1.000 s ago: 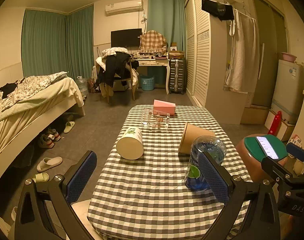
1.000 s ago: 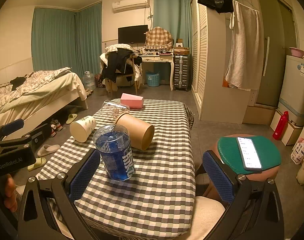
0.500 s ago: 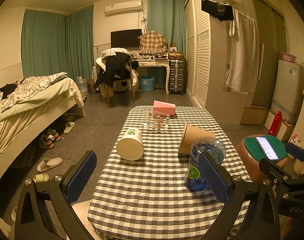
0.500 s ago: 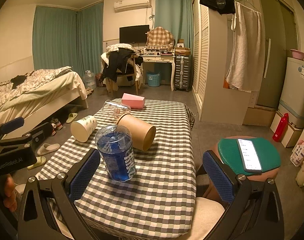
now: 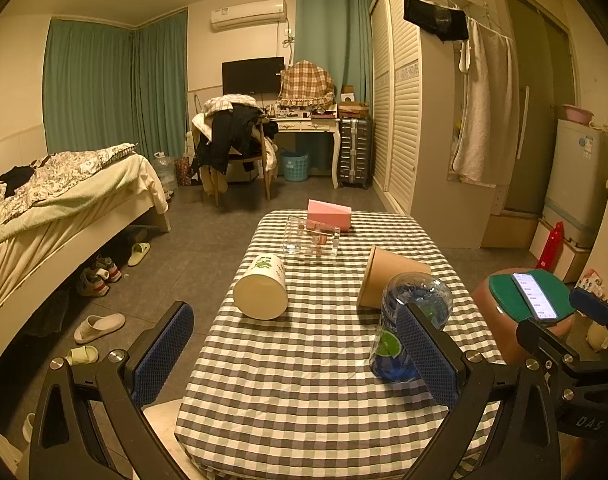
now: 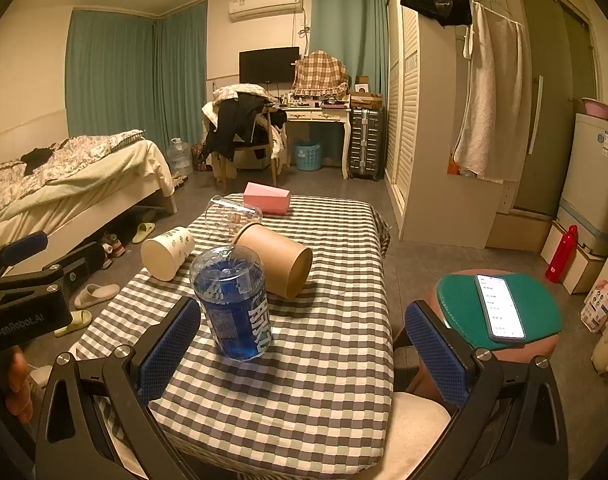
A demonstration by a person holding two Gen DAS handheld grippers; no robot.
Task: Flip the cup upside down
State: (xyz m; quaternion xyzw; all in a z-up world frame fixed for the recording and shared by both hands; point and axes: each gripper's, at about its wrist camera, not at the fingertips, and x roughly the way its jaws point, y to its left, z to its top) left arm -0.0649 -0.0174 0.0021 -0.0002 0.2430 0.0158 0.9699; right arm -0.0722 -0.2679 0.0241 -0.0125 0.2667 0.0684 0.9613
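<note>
A blue clear plastic cup (image 5: 407, 328) (image 6: 234, 304) stands on the checked table (image 5: 304, 380) (image 6: 323, 380), near its front right. A brown paper cup (image 5: 387, 276) (image 6: 276, 264) lies on its side just behind it. A white paper cup (image 5: 262, 288) (image 6: 168, 252) lies on its side to the left. A clear glass (image 5: 311, 236) (image 6: 234, 220) lies on its side further back. My left gripper (image 5: 296, 356) is open and empty above the table's front; its right finger overlaps the blue cup. My right gripper (image 6: 304, 356) is open and empty, the blue cup by its left finger.
A pink box (image 5: 328, 214) (image 6: 267, 198) lies at the table's far edge. A stool with a green pad and a phone (image 6: 499, 312) stands right of the table. A bed (image 5: 64, 208) is to the left, with slippers (image 5: 100, 326) on the floor.
Both grippers have drifted very slightly; the view barely shifts. Nothing on the table has moved and both grippers stay open.
</note>
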